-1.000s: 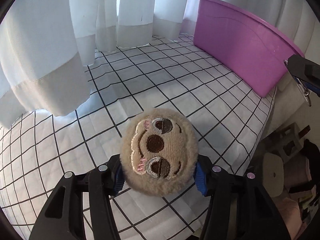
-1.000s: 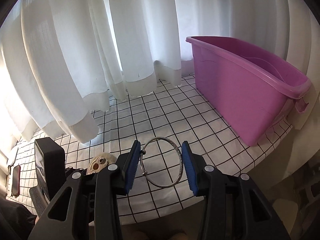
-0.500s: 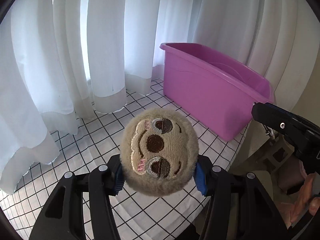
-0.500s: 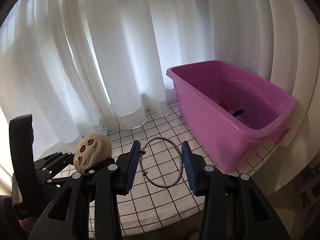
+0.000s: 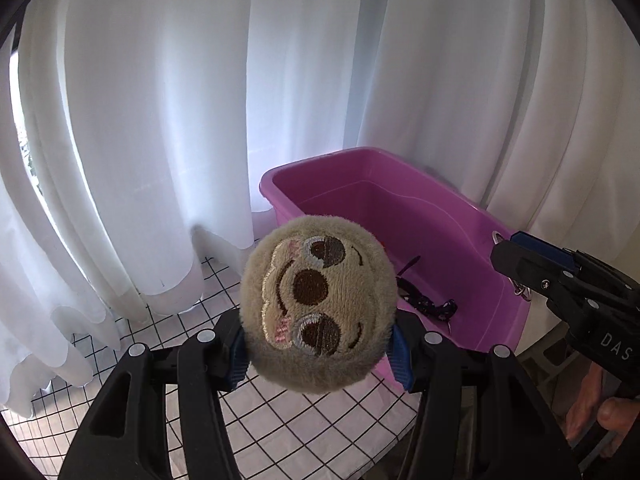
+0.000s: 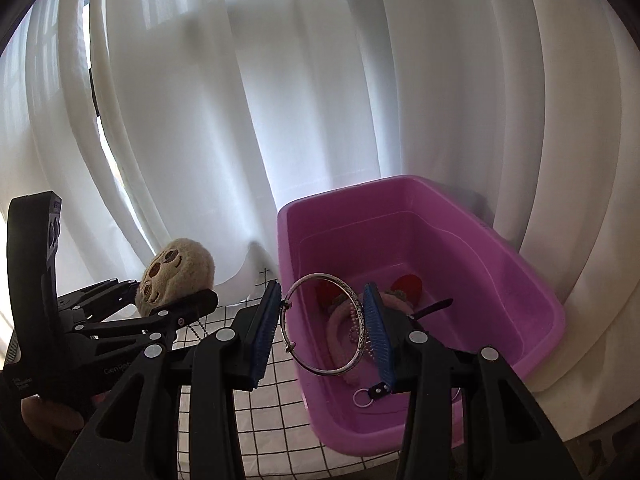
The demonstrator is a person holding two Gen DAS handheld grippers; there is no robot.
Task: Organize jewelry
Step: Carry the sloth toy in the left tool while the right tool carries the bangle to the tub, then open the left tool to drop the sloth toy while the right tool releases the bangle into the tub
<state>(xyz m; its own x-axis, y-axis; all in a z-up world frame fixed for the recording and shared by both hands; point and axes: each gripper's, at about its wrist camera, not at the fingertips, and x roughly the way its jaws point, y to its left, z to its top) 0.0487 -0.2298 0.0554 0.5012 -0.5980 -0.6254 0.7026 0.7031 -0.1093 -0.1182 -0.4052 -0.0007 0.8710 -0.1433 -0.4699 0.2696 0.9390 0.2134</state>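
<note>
My left gripper (image 5: 318,346) is clamped on the plush sloth head (image 5: 318,312); blue pads press into its fur on both sides, embroidered face turned toward the camera and rolled sideways. In the right wrist view the same plush rides up off the cloth in that gripper's black fingers, and a thin bead chain (image 6: 196,330) hangs below it.

My right gripper (image 6: 322,330) is closed on the silver bangle (image 6: 325,330). The ring stands on edge between the blue pads, its small clasp knobs against the left pad, the patterned band against the right pad. The bangle hangs over the near-left part of the purple tub (image 6: 532,280).

Inside the tub I see a pink fuzzy band (image 6: 340,336), a pearl strand (image 6: 354,326) lying on it, a red piece (image 6: 408,286), a dark strap (image 6: 434,306) and a silver key ring (image 6: 363,398) near the front wall. From the left wrist view a dark patterned strap (image 5: 424,300) lies on the tub floor.

The tub sits on a white tablecloth with a black grid (image 5: 288,424), at its right edge, close against the white curtains (image 5: 168,120). A hand (image 5: 592,420) grips the right gripper's handle at lower right of the left view.
</note>
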